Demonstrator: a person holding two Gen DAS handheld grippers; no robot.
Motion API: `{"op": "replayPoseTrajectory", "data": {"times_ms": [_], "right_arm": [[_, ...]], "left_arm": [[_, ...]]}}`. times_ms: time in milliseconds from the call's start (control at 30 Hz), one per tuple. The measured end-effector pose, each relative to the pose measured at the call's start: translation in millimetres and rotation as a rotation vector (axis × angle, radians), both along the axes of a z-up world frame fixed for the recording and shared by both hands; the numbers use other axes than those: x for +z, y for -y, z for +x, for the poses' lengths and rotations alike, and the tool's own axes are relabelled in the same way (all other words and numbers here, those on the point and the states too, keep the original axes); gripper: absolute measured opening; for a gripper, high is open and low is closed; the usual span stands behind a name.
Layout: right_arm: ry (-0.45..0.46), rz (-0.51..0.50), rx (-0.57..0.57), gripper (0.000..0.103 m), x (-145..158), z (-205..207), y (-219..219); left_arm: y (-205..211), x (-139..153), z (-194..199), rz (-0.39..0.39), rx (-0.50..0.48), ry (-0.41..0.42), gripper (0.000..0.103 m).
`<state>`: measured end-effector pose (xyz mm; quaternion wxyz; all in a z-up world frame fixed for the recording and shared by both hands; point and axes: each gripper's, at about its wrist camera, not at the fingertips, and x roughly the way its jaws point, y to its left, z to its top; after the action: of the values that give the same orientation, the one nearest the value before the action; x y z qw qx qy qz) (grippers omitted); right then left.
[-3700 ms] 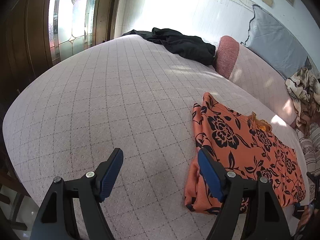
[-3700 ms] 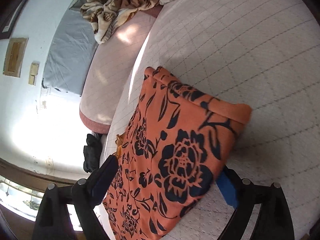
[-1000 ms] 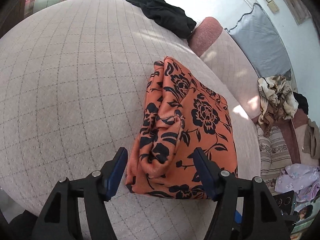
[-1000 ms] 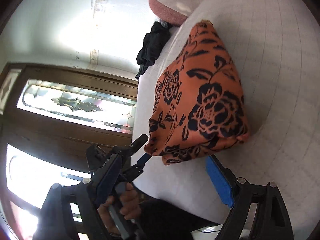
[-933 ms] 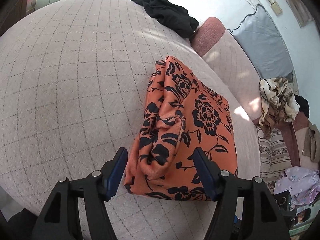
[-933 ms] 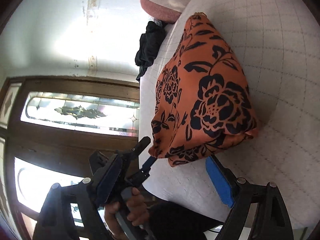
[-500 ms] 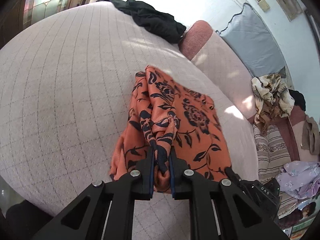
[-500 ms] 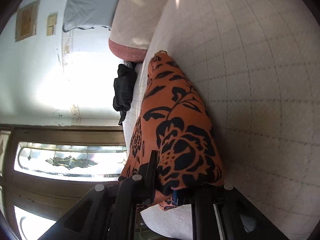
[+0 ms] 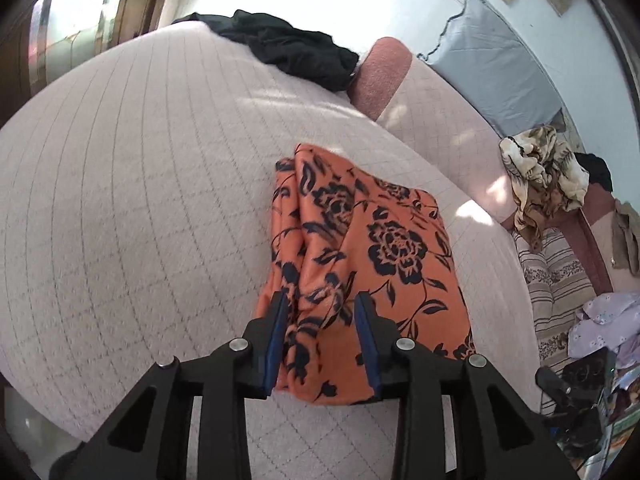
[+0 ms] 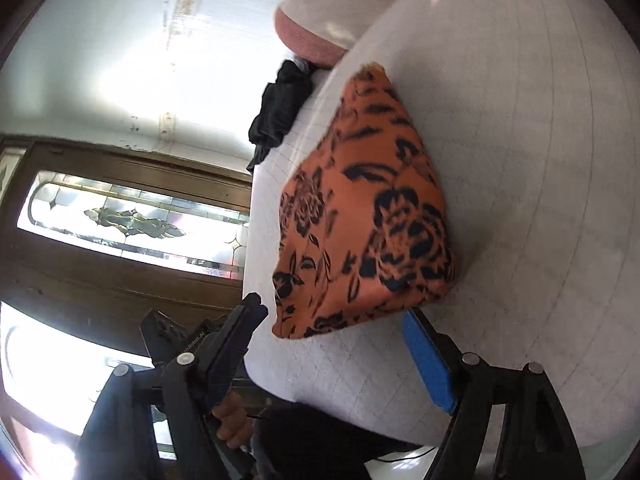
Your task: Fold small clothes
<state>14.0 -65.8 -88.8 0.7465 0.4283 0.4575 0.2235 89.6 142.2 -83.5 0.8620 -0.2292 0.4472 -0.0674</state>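
A black garment (image 9: pixel 296 54) lies crumpled on the far edge of the quilted bed cover (image 9: pixel 140 184), just beside a pink bolster (image 9: pixel 382 74). Behind the bolster, a grey cushion (image 9: pixel 496 76) leans against the pale wall. To the right of this cushion, a beige patterned cloth (image 9: pixel 540 172) is heaped, and below it lies a striped fabric (image 9: pixel 560 280). In the right wrist view, a wooden door with leaded glass (image 10: pixel 128 216) stands beyond the bed.

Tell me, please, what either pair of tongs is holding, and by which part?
Nothing: both tongs, left and right, are opening, the orange floral cloth's near edge loose between them.
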Motion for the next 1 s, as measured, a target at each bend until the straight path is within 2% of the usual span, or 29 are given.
{"op": "replayPoseTrajectory", "data": {"times_ms": [67,133,200,233,267,300,333,367,433,500,600,667,700,767,800,833,867,900,1000], "right_arm": [[0.041,-0.066,-0.001,0.08,9.7,21.6,7.7],[0.017,-0.097,-0.002,0.08,1.7,54.1,10.0],[-0.039,-0.103,0.026,0.08,-19.1,86.9,8.8],[-0.065,-0.106,0.035,0.08,-29.1,99.5,7.2],[-0.084,-0.101,0.067,0.08,-39.4,110.9,2.1],[-0.109,-0.087,0.093,0.08,-48.6,121.7,-4.6],[-0.13,-0.086,0.079,0.08,-58.0,126.7,-5.4],[-0.152,-0.068,0.09,0.067,-67.1,130.3,-7.5],[-0.137,-0.117,0.11,0.043,-64.6,126.7,-10.0],[-0.089,-0.218,0.119,0.039,-45.6,118.3,-16.1],[-0.11,-0.336,0.127,0.042,-57.3,118.5,-25.1],[-0.13,-0.213,0.1,0.057,-62.3,118.7,-14.5],[-0.123,-0.169,0.101,0.06,-57.8,117.6,-8.3],[-0.08,-0.151,0.062,0.063,-44.7,115.5,6.7],[-0.064,-0.144,0.04,0.064,-40.1,117.4,13.2],[-0.053,-0.125,0.026,0.07,-38.7,122.9,17.8],[-0.061,-0.11,0.019,0.076,-41.0,131.9,19.3],[-0.089,-0.1,0.027,0.076,-47.7,145.2,17.3],[-0.189,-0.082,0.088,0.075,-78.5,181.9,5.0]], "left_arm": [[12.4,0.0,19.3,0.022,-0.033,0.004,0.036],[19.7,-7.1,36.4,0.014,-0.041,-0.024,0.036],[25.9,-15.5,51.0,0.021,-0.043,-0.038,0.036],[29.3,-20.4,55.4,0.05,-0.055,-0.034,0.036],[35.2,-28.7,60.6,0.086,-0.066,-0.06,0.036],[36.6,-40.5,64.4,0.091,-0.063,-0.102,0.036],[36.0,-48.6,66.2,0.078,-0.056,-0.107,0.035],[37.2,-48.7,64.9,0.095,-0.055,-0.096,0.035],[42.6,-42.5,62.9,0.128,-0.069,-0.084,0.035],[45.3,-43.8,63.3,0.135,-0.079,-0.078,0.035],[45.6,-39.1,62.3,0.12,-0.067,-0.078,0.035],[44.6,-26.4,57.3,0.111,-0.07,-0.048,0.035],[44.4,-19.3,54.3,0.103,-0.074,-0.018,0.035],[45.7,-11.9,51.8,0.105,-0.079,0.019,0.036],[47.3,-16.6,54.5,0.119,-0.081,0.004,0.037],[48.3,-29.1,60.3,0.132,-0.08,-0.046,0.037],[47.8,-42.6,64.6,0.115,-0.083,-0.087,0.036],[47.6,-46.4,63.5,0.11,-0.084,-0.07,0.036],[53.3,-41.6,60.9,0.171,-0.106,-0.049,0.036]]}}
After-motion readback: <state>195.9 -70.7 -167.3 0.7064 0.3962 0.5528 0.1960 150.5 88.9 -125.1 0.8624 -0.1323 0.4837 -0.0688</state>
